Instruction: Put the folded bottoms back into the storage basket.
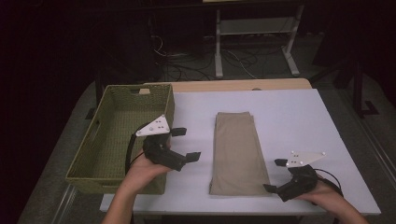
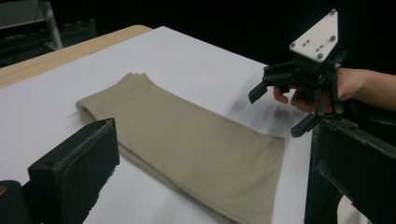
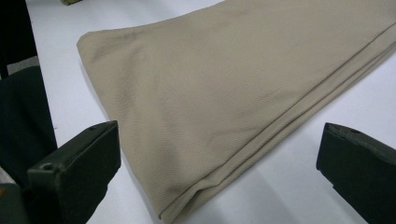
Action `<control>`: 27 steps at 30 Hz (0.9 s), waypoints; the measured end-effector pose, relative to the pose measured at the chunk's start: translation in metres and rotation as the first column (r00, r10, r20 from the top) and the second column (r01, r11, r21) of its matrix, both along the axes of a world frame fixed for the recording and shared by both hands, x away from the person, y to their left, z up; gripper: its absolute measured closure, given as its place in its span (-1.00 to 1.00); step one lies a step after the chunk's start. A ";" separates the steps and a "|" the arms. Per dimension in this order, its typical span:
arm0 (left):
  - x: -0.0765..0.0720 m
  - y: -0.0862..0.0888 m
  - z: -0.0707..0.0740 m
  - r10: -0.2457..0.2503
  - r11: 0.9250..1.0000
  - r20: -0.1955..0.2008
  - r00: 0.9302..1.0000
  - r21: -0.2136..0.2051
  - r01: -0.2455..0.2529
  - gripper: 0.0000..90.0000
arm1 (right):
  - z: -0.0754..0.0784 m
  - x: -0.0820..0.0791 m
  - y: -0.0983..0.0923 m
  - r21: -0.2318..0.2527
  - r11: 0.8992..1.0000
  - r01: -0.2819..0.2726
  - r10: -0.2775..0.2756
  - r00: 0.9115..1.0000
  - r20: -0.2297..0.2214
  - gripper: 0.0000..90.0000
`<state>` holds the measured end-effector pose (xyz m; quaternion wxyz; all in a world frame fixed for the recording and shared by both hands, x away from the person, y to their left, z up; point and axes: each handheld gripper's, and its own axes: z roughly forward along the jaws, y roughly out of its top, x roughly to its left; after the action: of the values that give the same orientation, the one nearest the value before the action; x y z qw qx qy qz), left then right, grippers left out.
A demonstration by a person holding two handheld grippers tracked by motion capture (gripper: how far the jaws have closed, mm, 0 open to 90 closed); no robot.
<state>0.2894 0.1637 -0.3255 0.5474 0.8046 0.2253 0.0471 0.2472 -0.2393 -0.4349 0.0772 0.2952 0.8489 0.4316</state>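
Note:
A folded beige cloth (image 1: 238, 151) lies lengthwise in the middle of the white table (image 1: 294, 116), flat and untouched. My left gripper (image 1: 187, 143) hovers just left of it, beside the basket, jaws open and pointing toward the cloth (image 2: 187, 140). My right gripper (image 1: 274, 175) stands open at the cloth's near right corner, close to the table's front edge. In the right gripper view the cloth's folded edge (image 3: 224, 88) lies just beyond the open jaws, with nothing between them. The left gripper view shows the right gripper (image 2: 276, 113) across the cloth, held by a hand.
An empty green woven basket (image 1: 84, 179) sits at the table's left side, overhanging the edge. A wooden strip (image 1: 243, 85) runs along the table's far edge. Behind it stand a white metal frame (image 1: 218, 56) and floor cables.

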 end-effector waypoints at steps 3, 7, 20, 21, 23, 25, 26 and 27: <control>-0.001 -0.010 0.000 -0.022 1.000 0.000 1.000 -0.010 0.022 -0.99 | 0.000 0.000 0.000 -0.003 1.000 -0.004 0.004 1.000 -0.001 -1.00; -0.004 -0.022 -0.002 -0.035 0.999 -0.004 0.999 0.011 0.035 -0.99 | 0.000 -0.001 0.000 -0.010 1.000 -0.007 0.007 1.000 -0.004 -1.00; -0.011 -0.052 -0.024 -0.049 0.998 -0.037 0.998 0.038 0.051 -0.99 | 0.000 -0.002 0.002 -0.015 0.999 -0.029 0.029 1.000 -0.007 -1.00; -0.012 -0.054 -0.027 -0.053 0.998 -0.042 0.998 0.039 0.054 -0.99 | 0.000 -0.002 0.002 -0.016 0.999 -0.030 0.030 1.000 -0.010 -1.00; -0.013 -0.059 -0.031 -0.061 0.997 -0.050 0.997 0.048 0.064 -0.99 | 0.000 -0.002 0.002 -0.017 0.999 -0.034 0.033 0.999 -0.012 -1.00; -0.014 -0.062 -0.036 -0.070 0.996 -0.055 0.996 0.058 0.073 -0.99 | -0.001 -0.002 0.002 -0.020 0.999 -0.037 0.037 0.999 -0.010 -1.00; -0.014 -0.063 -0.038 -0.070 0.996 -0.060 0.996 0.059 0.074 -0.99 | -0.001 -0.002 0.002 -0.022 0.999 -0.039 0.039 0.999 -0.010 -1.00; -0.015 -0.065 -0.040 -0.072 0.995 -0.062 0.995 0.063 0.076 -0.99 | -0.001 -0.002 0.002 -0.024 0.999 -0.040 0.040 0.999 -0.010 -1.00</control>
<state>0.2749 0.0988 -0.3657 0.5152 0.8310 0.2098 0.0099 0.2451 -0.2370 -0.4364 0.0682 0.2791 0.8600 0.4216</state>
